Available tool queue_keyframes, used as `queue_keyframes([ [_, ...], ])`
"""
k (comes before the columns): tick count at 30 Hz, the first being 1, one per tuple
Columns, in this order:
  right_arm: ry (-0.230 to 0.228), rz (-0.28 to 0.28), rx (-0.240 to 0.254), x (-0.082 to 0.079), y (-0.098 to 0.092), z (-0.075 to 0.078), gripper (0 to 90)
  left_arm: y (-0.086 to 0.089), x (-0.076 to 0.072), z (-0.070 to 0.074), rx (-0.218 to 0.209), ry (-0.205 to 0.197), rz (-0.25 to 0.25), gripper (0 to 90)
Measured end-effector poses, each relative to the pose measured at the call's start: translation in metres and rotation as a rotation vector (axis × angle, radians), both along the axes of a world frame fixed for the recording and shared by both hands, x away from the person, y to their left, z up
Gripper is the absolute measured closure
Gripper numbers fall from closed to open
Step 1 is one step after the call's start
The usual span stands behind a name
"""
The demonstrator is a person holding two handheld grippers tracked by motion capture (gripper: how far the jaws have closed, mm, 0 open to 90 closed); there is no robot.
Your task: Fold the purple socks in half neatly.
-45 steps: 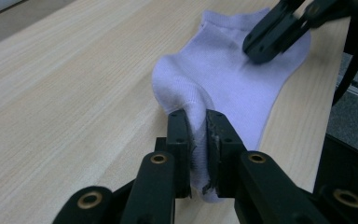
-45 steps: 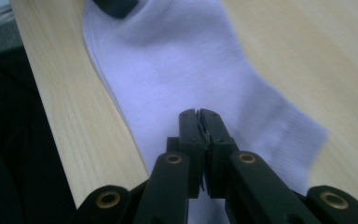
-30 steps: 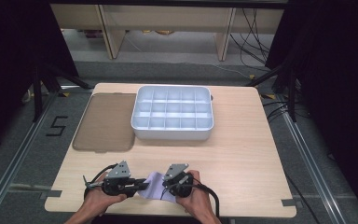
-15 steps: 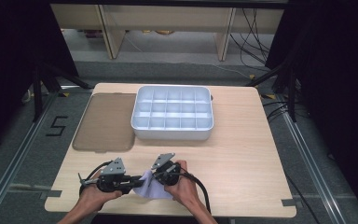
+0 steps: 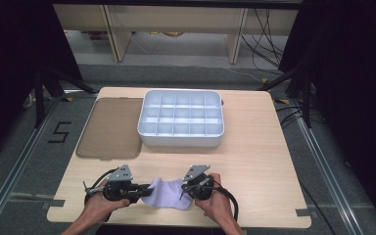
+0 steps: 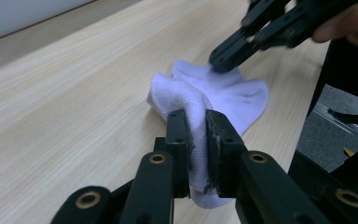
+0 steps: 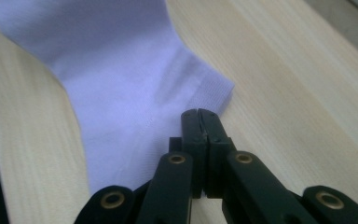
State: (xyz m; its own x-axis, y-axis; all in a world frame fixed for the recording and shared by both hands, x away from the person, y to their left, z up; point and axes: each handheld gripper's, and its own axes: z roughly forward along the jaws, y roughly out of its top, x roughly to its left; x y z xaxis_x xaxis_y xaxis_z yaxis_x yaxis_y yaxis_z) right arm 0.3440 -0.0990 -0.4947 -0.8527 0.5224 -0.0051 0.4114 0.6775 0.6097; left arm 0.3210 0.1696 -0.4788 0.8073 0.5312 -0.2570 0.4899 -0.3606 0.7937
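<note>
Left gripper (image 6: 196, 140) is clamped on the lilac sock (image 5: 166, 194) at bottom center; right gripper (image 7: 204, 122), fingers clenched, seems to pinch its edge. Pull gently, keep it flat on the tabletop (image 5: 254, 161).

Pale lilac sock (image 5: 166, 193); white tray (image 5: 181, 119); light wood table (image 5: 254, 161)
</note>
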Motion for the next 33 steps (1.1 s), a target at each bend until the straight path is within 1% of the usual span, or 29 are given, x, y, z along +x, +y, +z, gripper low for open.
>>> queue_keyframes([
  [1,0.002,-0.004,0.024,0.002,0.001,-0.002,90.0,-0.003,0.001,0.001,-0.001,-0.009,-0.007,79.4],
  [2,0.014,0.0,0.01,0.002,0.0,0.0,90.0,-0.007,0.0,0.002,0.001,-0.011,0.005,79.4],
  [3,0.009,0.007,0.005,0.003,0.001,-0.001,90.0,-0.01,0.001,0.003,0.01,-0.013,-0.012,79.4],
  [4,0.002,0.009,0.014,0.003,0.001,-0.002,90.0,-0.015,0.002,0.002,0.007,-0.011,-0.02,79.3],
  [5,0.004,0.01,0.009,0.003,0.0,-0.001,90.0,-0.019,0.002,0.002,0.025,-0.004,-0.01,79.3],
  [6,0.007,0.01,0.013,0.003,0.0,-0.001,90.0,-0.022,0.005,0.0,0.044,-0.012,-0.032,79.3],
  [7,0.012,-0.001,0.016,0.002,0.0,-0.001,90.0,-0.027,0.005,-0.001,0.039,0.003,-0.029,79.3],
  [9,0.016,-0.001,0.022,0.003,0.0,-0.001,90.0,-0.032,0.009,-0.004,0.057,0.004,-0.035,79.3],
  [10,0.011,-0.003,0.015,0.003,-0.001,-0.001,90.0,-0.035,0.01,-0.005,0.05,0.013,-0.036,79.3],
  [12,0.016,0.0,0.033,0.004,-0.001,-0.003,90.0,-0.038,0.011,-0.006,0.046,0.03,-0.024,79.1],
  [13,0.013,-0.001,0.033,0.003,-0.001,-0.003,90.0,-0.039,0.012,-0.006,0.059,0.016,-0.038,79.2],
  [14,0.007,-0.004,0.03,0.003,-0.001,-0.003,90.0,-0.041,0.012,-0.007,0.052,0.026,-0.026,79.1],
  [16,0.007,0.002,0.039,0.005,-0.001,-0.003,90.0,-0.043,0.013,-0.007,0.059,0.02,-0.032,79.1],
  [17,0.017,0.001,0.031,0.004,-0.002,-0.002,90.0,-0.047,0.015,-0.008,0.078,0.014,-0.03,78.7],
  [18,0.017,0.002,0.029,0.004,-0.002,-0.002,90.0,-0.049,0.017,-0.01,0.083,0.013,-0.036,78.5],
  [19,0.013,-0.007,0.04,0.004,-0.001,-0.003,90.0,-0.05,0.019,-0.012,0.09,0.016,-0.038,78.3],
  [21,0.018,0.01,0.04,0.005,0.0,-0.004,90.0,-0.052,0.021,-0.016,0.105,0.023,-0.034,78.2],
  [22,0.023,0.013,0.032,0.005,-0.001,-0.002,89.7,-0.054,0.021,-0.017,0.099,0.032,-0.034,78.2],
  [23,0.018,-0.009,0.045,0.003,-0.001,-0.003,88.9,-0.055,0.021,-0.019,0.104,0.035,-0.034,78.2],
  [24,0.029,-0.002,0.041,0.004,-0.002,-0.001,88.8,-0.055,0.022,-0.019,0.114,0.019,-0.048,78.1],
  [25,0.032,0.004,0.052,0.004,-0.003,0.0,88.8,-0.055,0.021,-0.019,0.118,0.024,-0.04,77.9],
  [26,0.018,0.008,0.068,0.004,-0.005,0.002,89.0,-0.055,0.021,-0.02,0.104,0.032,-0.036,77.9],
  [27,0.016,-0.014,0.069,0.003,-0.008,0.006,89.4,-0.055,0.022,-0.02,0.097,0.039,-0.035,77.8],
  [28,0.005,-0.002,0.061,0.004,-0.01,0.009,89.7,-0.054,0.022,-0.02,0.101,0.03,-0.041,77.8],
  [29,0.008,-0.003,0.051,0.004,-0.014,0.01,89.9,-0.054,0.022,-0.02,0.1,0.028,-0.043,77.7],
  [30,0.001,-0.025,0.049,0.004,-0.015,0.008,89.9,-0.054,0.022,-0.02,0.102,0.026,-0.044,77.5],
  [31,0.019,-0.024,0.032,0.003,-0.017,0.008,90.0,-0.056,0.021,-0.02,0.097,0.043,-0.025,77.4],
  [32,0.03,-0.036,0.022,0.004,-0.019,0.005,90.0,-0.056,0.021,-0.02,0.097,0.043,-0.025,77.4],
  [33,0.043,-0.036,0.006,0.004,-0.018,0.001,90.0,-0.056,0.023,-0.02,0.102,0.029,-0.044,77.3],
])
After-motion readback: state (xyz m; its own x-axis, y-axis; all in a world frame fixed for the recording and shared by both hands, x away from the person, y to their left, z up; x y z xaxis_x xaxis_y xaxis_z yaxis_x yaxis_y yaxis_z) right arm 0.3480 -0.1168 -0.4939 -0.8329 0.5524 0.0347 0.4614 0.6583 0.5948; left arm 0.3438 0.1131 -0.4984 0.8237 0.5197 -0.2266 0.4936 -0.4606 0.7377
